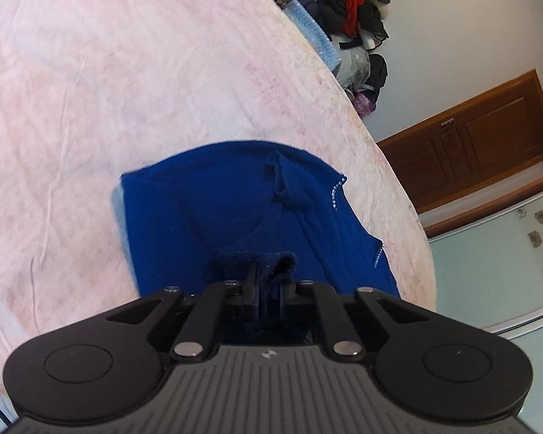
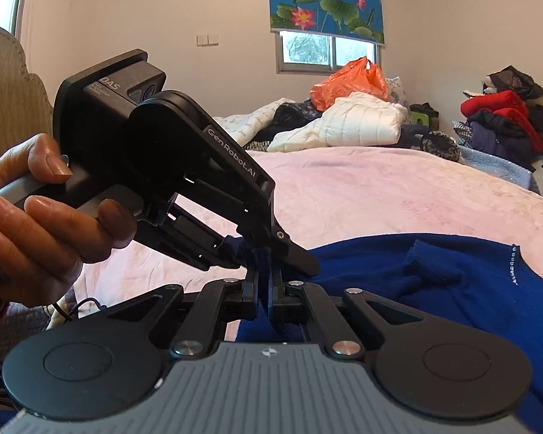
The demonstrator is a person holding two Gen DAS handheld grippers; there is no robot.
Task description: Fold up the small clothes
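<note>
A dark blue knit garment (image 1: 235, 199) with a line of small rhinestones lies on the pink bedsheet (image 1: 126, 72). My left gripper (image 1: 268, 271) is shut on a bunched edge of this garment, the cloth pinched between its fingers. In the right wrist view the same blue garment (image 2: 434, 282) spreads to the right. My right gripper (image 2: 266, 271) is shut on its near edge. The left gripper (image 2: 300, 260), held in a person's hand (image 2: 36, 217), grips the cloth right beside it, the two almost touching.
Piled clothes (image 2: 503, 119) sit at the far right of the bed (image 2: 362, 188). An orange plastic bag (image 2: 351, 79) and a white padded jacket (image 2: 351, 123) lie at the far side. A wooden cabinet (image 1: 470, 141) and tiled floor (image 1: 488, 271) lie past the bed's edge.
</note>
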